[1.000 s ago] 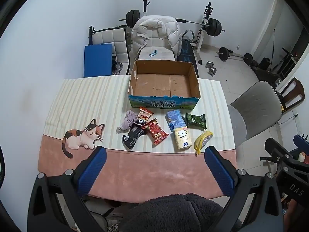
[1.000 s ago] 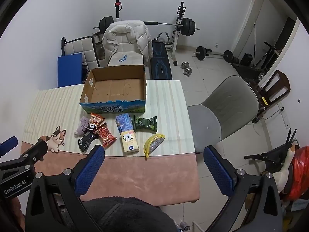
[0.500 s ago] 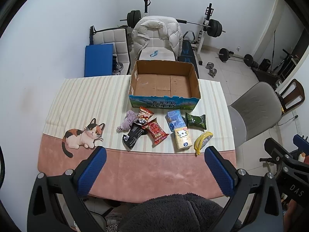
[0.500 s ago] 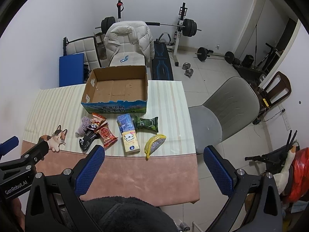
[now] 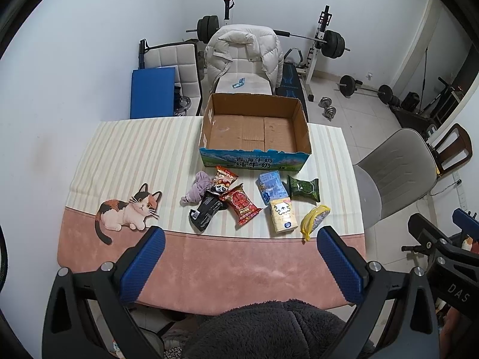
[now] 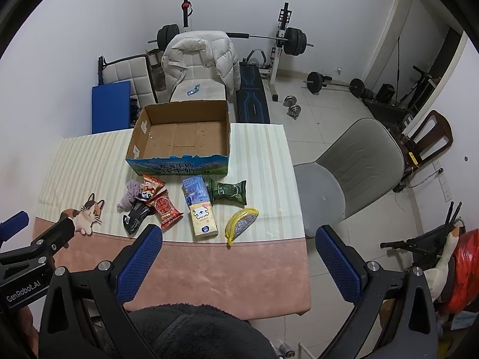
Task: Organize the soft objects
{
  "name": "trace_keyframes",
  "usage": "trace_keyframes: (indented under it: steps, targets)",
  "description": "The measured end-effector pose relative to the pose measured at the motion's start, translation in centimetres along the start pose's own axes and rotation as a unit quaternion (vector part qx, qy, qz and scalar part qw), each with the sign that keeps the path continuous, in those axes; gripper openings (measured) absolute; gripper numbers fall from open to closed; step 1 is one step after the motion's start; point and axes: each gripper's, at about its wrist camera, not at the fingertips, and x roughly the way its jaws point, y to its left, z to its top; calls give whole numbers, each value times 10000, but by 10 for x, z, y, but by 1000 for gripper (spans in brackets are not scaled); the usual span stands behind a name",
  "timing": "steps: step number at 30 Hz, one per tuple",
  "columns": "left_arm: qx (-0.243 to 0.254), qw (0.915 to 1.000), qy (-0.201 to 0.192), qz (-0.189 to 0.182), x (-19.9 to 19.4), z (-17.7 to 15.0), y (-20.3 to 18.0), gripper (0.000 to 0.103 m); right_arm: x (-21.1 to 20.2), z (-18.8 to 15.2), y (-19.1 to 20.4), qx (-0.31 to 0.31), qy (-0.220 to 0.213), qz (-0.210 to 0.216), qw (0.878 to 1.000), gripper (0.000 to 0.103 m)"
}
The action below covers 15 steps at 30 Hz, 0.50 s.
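Observation:
An empty cardboard box [image 5: 254, 131] [image 6: 182, 137] stands at the table's far side. In front of it lie soft items: a purple cloth [image 5: 197, 190], a black packet [image 5: 205, 211], a red snack bag [image 5: 241, 203], an orange panda bag [image 5: 223, 178], a blue tissue pack [image 5: 271, 185], a green packet [image 5: 302, 188], a cream tissue pack [image 5: 283, 215] and a yellow pouch [image 5: 314, 223] [image 6: 241, 224]. My left gripper [image 5: 239, 261] and right gripper [image 6: 238, 261] are both open and empty, held high above the table's near edge.
The table [image 5: 134, 155] has a striped and pink cloth with a cat picture [image 5: 128, 211]. A grey chair [image 6: 353, 167] stands to the right. A chair with a white jacket [image 5: 242, 53] and weight equipment [image 6: 287, 39] stand behind.
Both views have shifted slightly. The objects on the table have not moved, and both grippers stay open.

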Motion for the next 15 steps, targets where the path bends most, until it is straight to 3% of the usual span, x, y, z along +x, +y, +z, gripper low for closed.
trace_keyframes:
  steps: [15]
  targets:
    - [5, 10000, -1, -14, 2, 5, 5, 103, 6, 8, 4, -34, -12, -19, 10000, 103]
